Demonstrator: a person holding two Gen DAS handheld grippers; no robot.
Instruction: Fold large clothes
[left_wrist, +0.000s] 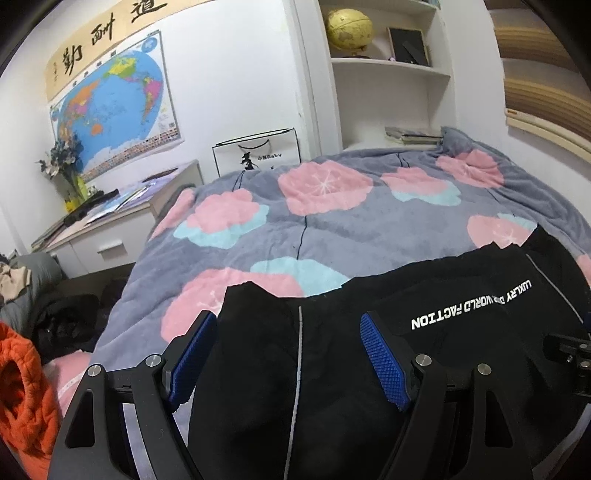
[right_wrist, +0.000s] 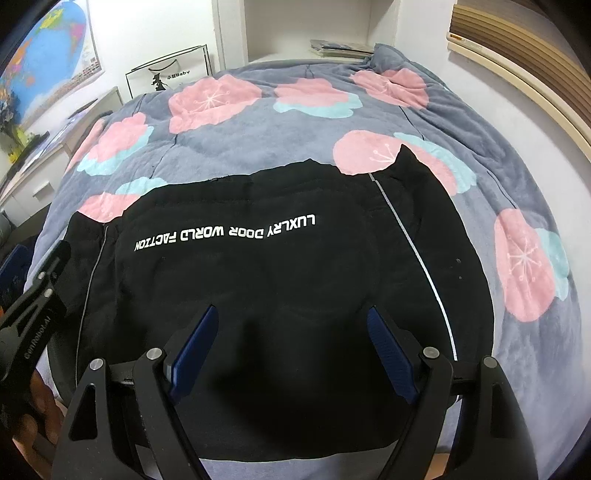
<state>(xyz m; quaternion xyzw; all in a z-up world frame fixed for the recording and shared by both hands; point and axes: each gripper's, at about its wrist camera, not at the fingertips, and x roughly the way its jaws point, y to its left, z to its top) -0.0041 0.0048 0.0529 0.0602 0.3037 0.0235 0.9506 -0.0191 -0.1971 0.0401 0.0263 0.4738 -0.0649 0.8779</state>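
While you hover both grippers, left gripper (left_wrist: 288, 354) jaws spread, nothing btwn; black garment (right_wrist: 280, 280) lies flat on bed (right_wrist: 258, 147), long axis left-right, white lettering upside-down to you; right gripper (right_wrist: 291, 354) jaws spread, empty.

Garment ahead of both your grippers, spread on the bed

Below your left gripper (left_wrist: 288, 354) and right gripper (right_wrist: 291, 350), the garment (right_wrist: 280, 280) lies on the quilt (right_wrist: 258, 147), which runs on beyond it. Left of your left gripper stands a desk (left_wrist: 110, 232); a paper bag (left_wrist: 258, 151) and shelves (left_wrist: 391, 66) lie far ahead, past the quilt.
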